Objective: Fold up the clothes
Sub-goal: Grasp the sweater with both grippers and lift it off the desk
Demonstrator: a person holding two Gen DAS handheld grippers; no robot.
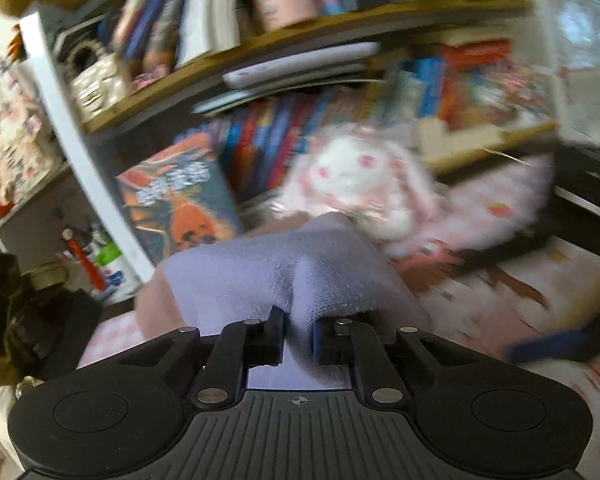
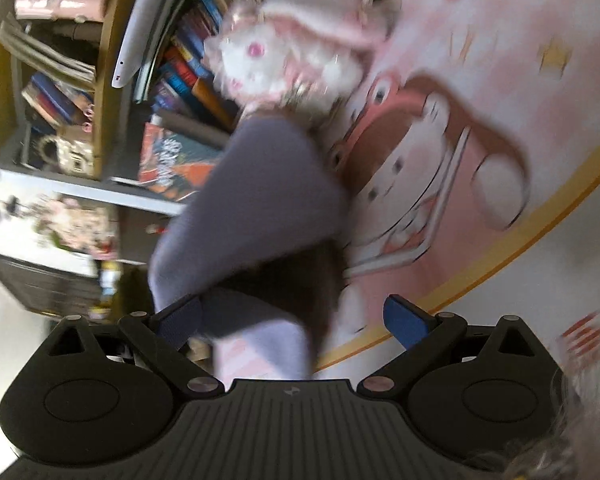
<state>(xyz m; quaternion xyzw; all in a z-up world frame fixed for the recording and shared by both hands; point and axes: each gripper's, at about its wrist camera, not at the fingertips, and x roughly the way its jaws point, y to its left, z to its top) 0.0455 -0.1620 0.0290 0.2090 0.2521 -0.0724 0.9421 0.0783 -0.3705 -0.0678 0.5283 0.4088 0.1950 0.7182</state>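
left gripper point(image 1: 298, 334) is clamped on lilac cloth point(image 1: 276, 268); right gripper point(image 2: 296, 320) is wide open, nothing held. risk: cloth sags unevenly and snags plush point(image 1: 352, 184).

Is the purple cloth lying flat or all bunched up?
Bunched up. The purple cloth rises in a puckered hump, pinched between the shut fingers of the left hand-held gripper, not spread flat on the pink bedding.

Motion blur is smearing both fisheye views, worst on the bookshelf point(image 1: 260, 60) and plush rabbit point(image 2: 284, 60); daylight is glaring at upper right, edges bending and darkening.
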